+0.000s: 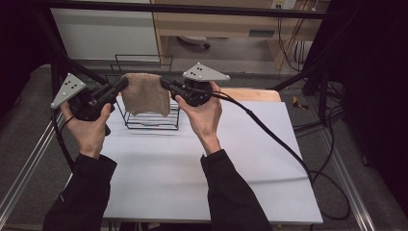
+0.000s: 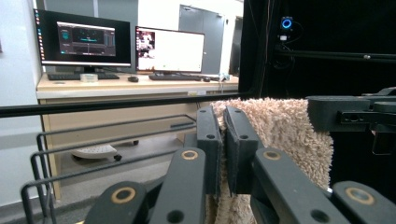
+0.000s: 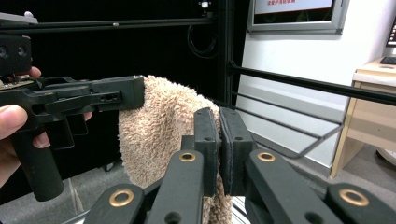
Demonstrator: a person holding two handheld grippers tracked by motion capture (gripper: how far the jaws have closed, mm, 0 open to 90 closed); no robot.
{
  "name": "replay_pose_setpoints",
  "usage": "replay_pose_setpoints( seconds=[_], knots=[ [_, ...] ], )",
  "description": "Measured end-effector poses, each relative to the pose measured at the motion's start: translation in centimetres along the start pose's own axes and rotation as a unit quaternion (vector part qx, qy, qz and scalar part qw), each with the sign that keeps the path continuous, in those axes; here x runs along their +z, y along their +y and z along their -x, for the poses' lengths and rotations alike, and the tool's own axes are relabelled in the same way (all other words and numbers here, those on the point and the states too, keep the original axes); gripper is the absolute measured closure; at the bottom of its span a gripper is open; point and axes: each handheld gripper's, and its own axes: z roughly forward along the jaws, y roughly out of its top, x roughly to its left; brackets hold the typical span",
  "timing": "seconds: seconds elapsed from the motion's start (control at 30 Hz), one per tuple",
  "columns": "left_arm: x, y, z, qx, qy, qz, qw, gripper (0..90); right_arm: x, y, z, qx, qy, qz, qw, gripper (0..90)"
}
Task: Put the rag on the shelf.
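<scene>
**Towel held between both grippers above the rack**

High view: the white table (image 1: 192, 178), a black wire rack (image 1: 151, 118) near its far left corner, and both forearms in dark sleeves coming in from the near edge. The left gripper view adds a desk with two lit monitors (image 2: 121, 44) beyond the table; the right gripper view looks toward a white wall and black frame bars.

Left hand (image 1: 89, 127) and right hand (image 1: 204, 115) are raised level, grippers pointing inward at each other.

The tan towel (image 1: 144, 94) hangs over the rack, stretched between the two (folded or single layer, cannot tell). Left gripper (image 2: 223, 140): jaws nearly closed, pinching the towel's top edge at one end. Right gripper (image 3: 219, 142): jaws likewise clamped on the opposite end, cloth drooping below the pads.
</scene>
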Motion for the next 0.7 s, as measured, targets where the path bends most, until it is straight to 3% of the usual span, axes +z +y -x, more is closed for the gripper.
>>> replay_pose_setpoints(
  seconds=[0.7],
  knots=[
    [1.0, 3.5, -2.0, -0.004, 0.014, 0.034, 0.9993, 85.4, 2.3, 4.0, 0.2, -0.004, -0.002, 0.035, 0.9994, 87.0]
  ],
)
